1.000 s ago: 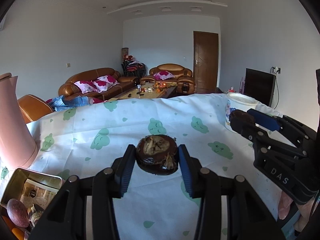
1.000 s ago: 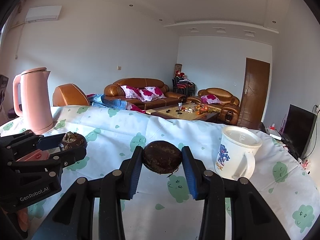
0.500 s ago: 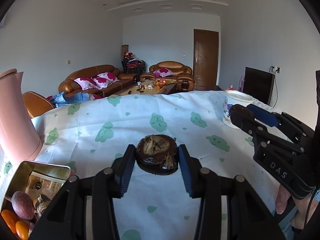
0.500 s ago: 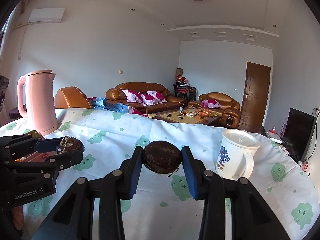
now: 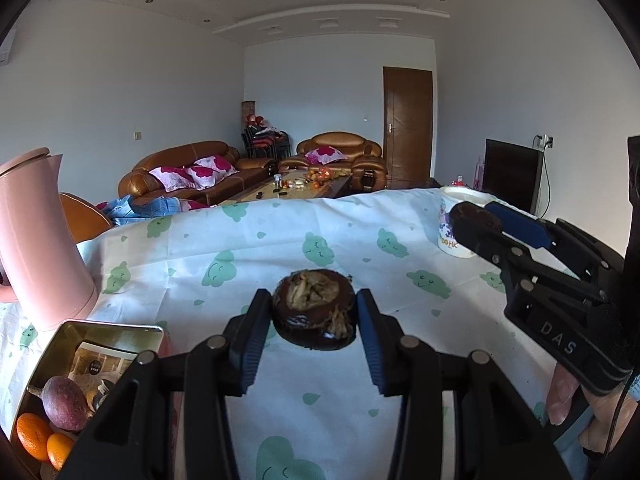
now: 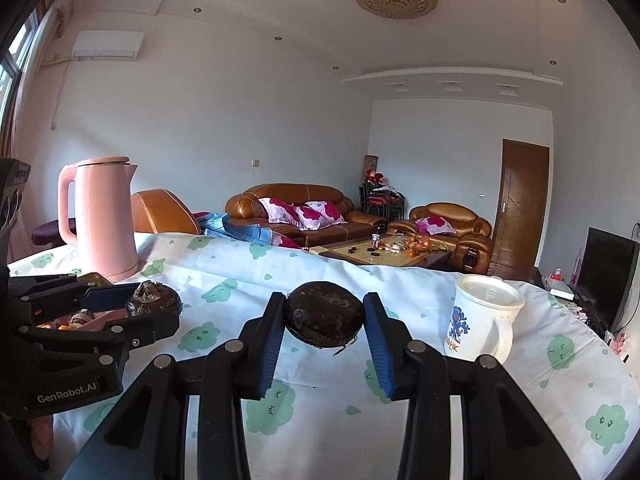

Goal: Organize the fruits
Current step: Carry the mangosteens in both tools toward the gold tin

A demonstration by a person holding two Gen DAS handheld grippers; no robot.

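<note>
Tablecloth point(image 6: 460, 412) bare between mug point(image 6: 482, 318), tin point(image 5: 102, 338)

Two close wrist fisheyes, side by side, facing across the cloud-printed white tablecloth point(image 5: 280, 240) toward shared brown leather sofas point(image 6: 304, 210).
</note>
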